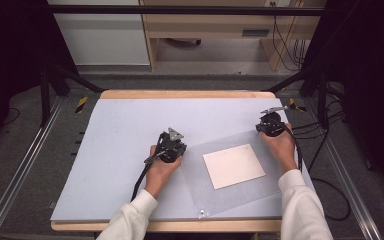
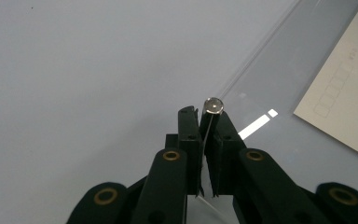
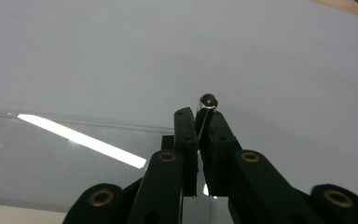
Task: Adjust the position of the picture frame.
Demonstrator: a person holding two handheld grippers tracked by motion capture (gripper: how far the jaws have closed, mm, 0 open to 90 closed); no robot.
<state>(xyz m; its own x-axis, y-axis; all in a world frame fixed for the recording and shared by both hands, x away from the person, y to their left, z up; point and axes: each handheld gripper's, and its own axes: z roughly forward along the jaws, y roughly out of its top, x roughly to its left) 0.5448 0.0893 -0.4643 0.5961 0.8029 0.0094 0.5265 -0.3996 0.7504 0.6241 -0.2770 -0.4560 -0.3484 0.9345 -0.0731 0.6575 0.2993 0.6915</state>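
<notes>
A clear plastic sheet (image 1: 240, 197) lies on the pale blue table mat (image 1: 115, 150), covering a cream square of paper (image 1: 234, 166). My left gripper (image 1: 172, 145) is at the sheet's near-left top corner. In the left gripper view my left gripper (image 2: 205, 114) is shut on the thin edge of the clear sheet (image 2: 279, 93), just below a small round metal stud (image 2: 213, 106). My right gripper (image 1: 270, 122) is at the far right corner. In the right gripper view my right gripper (image 3: 199, 114) pinches the edge of the clear sheet (image 3: 51, 158) under another round stud (image 3: 208, 100).
The mat sits on a wooden table (image 1: 180, 93) inside a metal frame with rails (image 1: 25, 165) on both sides. Black cables (image 1: 325, 200) trail off to the right. A wooden cabinet (image 1: 205, 30) stands beyond the table. A further stud (image 1: 200, 213) marks the sheet's near corner.
</notes>
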